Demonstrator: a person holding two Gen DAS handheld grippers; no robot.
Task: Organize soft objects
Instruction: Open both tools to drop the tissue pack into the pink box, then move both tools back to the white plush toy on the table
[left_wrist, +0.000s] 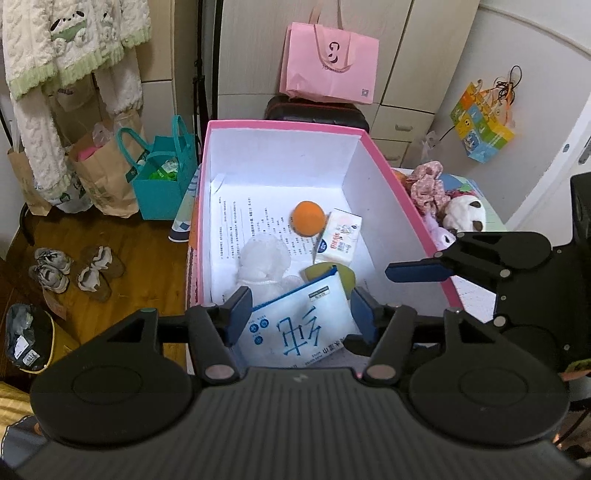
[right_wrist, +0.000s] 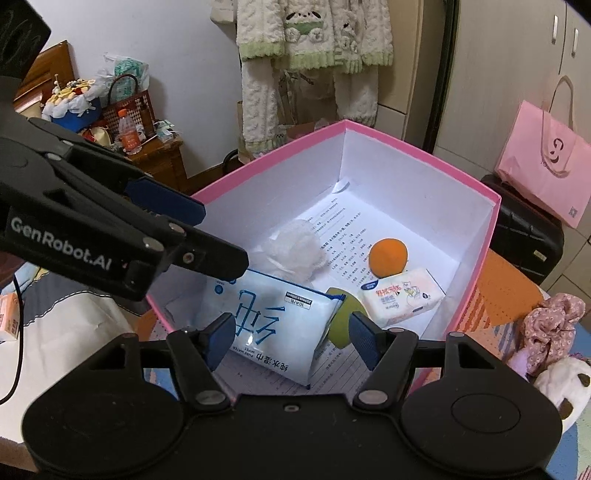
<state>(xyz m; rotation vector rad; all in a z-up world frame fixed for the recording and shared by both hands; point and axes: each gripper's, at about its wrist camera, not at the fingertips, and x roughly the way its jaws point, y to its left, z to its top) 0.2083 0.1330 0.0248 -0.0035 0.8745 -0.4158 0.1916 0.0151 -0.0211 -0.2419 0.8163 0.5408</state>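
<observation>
The pink box (left_wrist: 402, 192) fills the centre of the left wrist view and of the right wrist view (right_wrist: 480, 258); its inner walls are white and a printed sheet (left_wrist: 255, 225) lines its floor. Both of my grippers are positioned over its near edge. My left gripper (left_wrist: 301, 314) occupies the bottom of its own frame, fingers spread wide, with the blue wet-wipes pack (left_wrist: 299, 328) lying between the blue pads; I cannot tell from either view whether the pads touch it. In the right wrist view the same pack (right_wrist: 273, 325) lies tilted on the box floor at lower centre, overlapping a green round object (right_wrist: 347, 321) just to its right. My right gripper (right_wrist: 291, 338) sits at the bottom of that frame with its fingers apart and nothing clamped between them; from the left wrist view it enters at right centre (left_wrist: 417, 271). A white mesh puff (left_wrist: 264, 264) lies left of centre, beside the pack. A white tissue packet (left_wrist: 340, 236) rests right of centre, touching the orange ball (left_wrist: 308, 218) on its upper-left side. Outside the box, at the right edge of the frame, lie a floral scrunchie (left_wrist: 428, 184) and a white plush toy (left_wrist: 467, 214).
</observation>
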